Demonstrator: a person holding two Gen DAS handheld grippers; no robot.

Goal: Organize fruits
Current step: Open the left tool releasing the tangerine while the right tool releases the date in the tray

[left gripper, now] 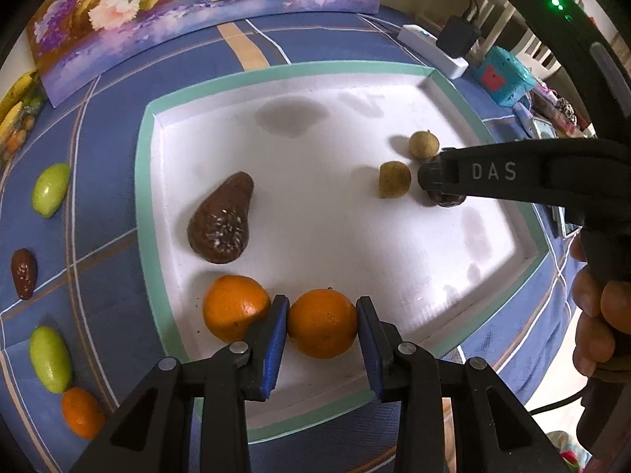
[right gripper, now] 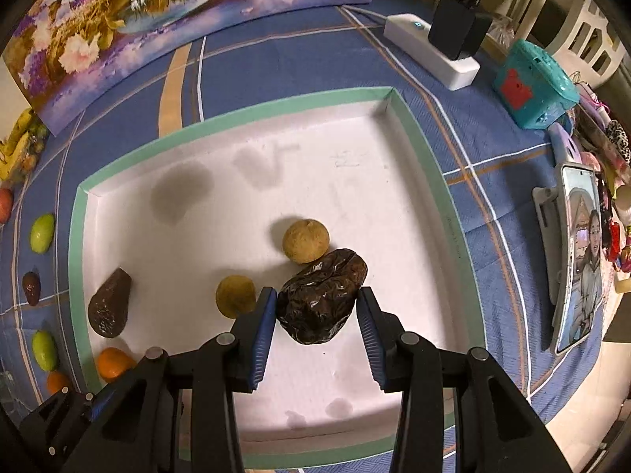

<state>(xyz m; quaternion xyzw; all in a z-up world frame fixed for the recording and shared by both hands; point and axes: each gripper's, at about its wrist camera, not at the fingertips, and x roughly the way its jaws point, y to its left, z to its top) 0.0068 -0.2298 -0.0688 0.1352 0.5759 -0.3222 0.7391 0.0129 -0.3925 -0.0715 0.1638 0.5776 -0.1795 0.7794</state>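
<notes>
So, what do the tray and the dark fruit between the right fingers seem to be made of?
The tray looks like matte white foam or cardboard with a mint-green rim; faint grey stains suggest an absorbent surface. The dark fruit looks like a wrinkled, glossy dried date, though it may be plastic; the glints on its folds leave that open.

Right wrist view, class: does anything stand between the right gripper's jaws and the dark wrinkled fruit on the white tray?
Nothing visible does. The dark wrinkled fruit already sits between the open jaws of the right gripper on the white tray. The two round tan fruits lie beside and behind it, outside the gap.
</notes>
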